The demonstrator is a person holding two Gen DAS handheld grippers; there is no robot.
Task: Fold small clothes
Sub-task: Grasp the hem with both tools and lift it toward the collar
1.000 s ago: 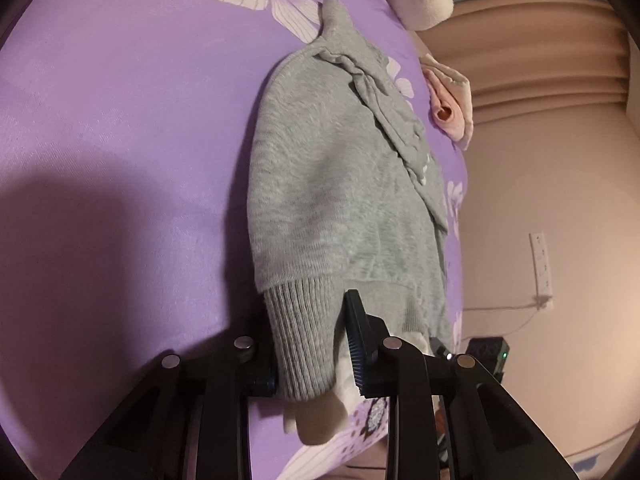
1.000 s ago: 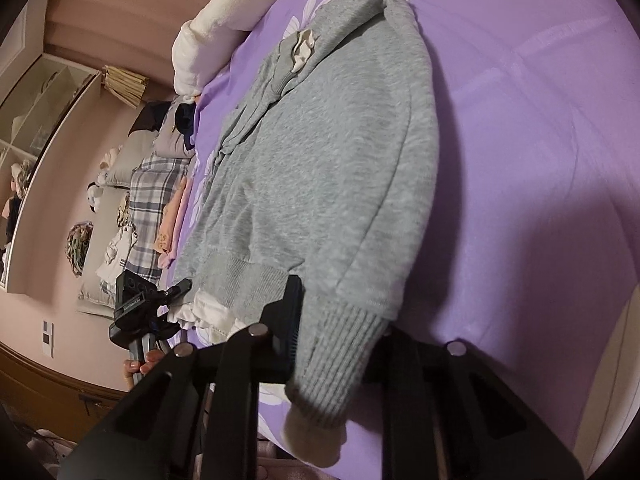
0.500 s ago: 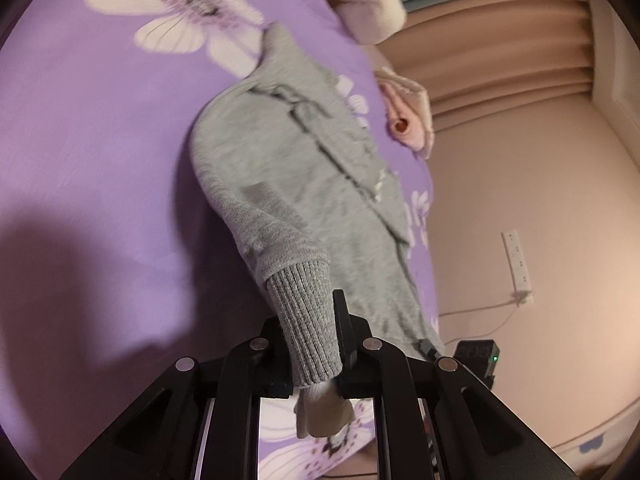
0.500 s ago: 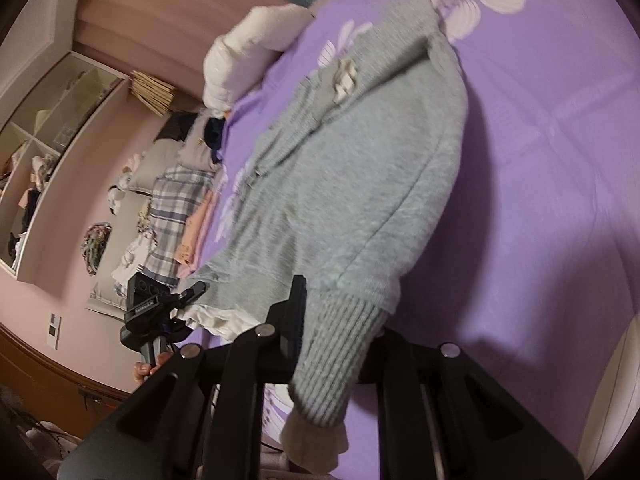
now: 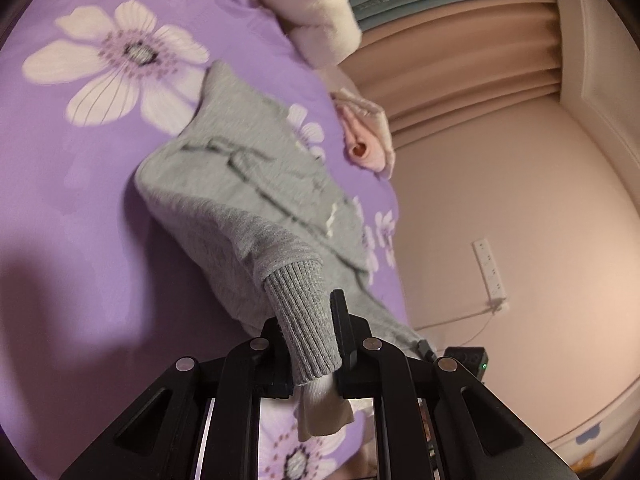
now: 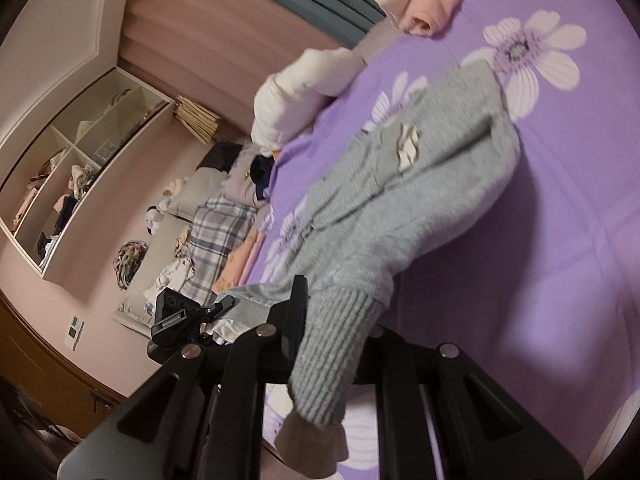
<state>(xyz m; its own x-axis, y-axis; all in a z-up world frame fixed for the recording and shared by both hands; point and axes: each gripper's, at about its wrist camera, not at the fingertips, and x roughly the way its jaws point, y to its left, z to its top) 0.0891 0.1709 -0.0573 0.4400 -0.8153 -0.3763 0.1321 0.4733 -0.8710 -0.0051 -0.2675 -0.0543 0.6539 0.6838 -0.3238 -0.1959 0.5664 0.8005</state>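
- Both my tongs have come up since a second ago; the grey sweater (image 5: 240, 184) now peels off the purple flowered bedspread (image 5: 80, 220) at its cuff end, where before it lay flat. Jaws had some gap then, pinched now.
- Sweater's collar end still lies on the bedspread, its near end hangs between my two tongs.
- Beyond the sweater: white pillow (image 5: 312, 4) and a rolled pink garment (image 5: 364, 148) at the bedspread's far edge, pleated curtain (image 5: 460, 76) behind them.
- To the sweater's side in the right view: plaid cloth (image 6: 216, 236) on a heap of clothes, open shelves (image 6: 72, 172) on the wall. Nothing blocks the sweater.
- Left gripper (image 5: 310, 350): jaws nearly closed, clamped on one ribbed cuff (image 5: 304, 312), white inner cuff sticking out below.
- Right gripper (image 6: 332, 332): same, narrow, pinching the other ribbed cuff (image 6: 336, 344).
- Left gripper also visible in the right view (image 6: 188, 316), at the sweater's hem.
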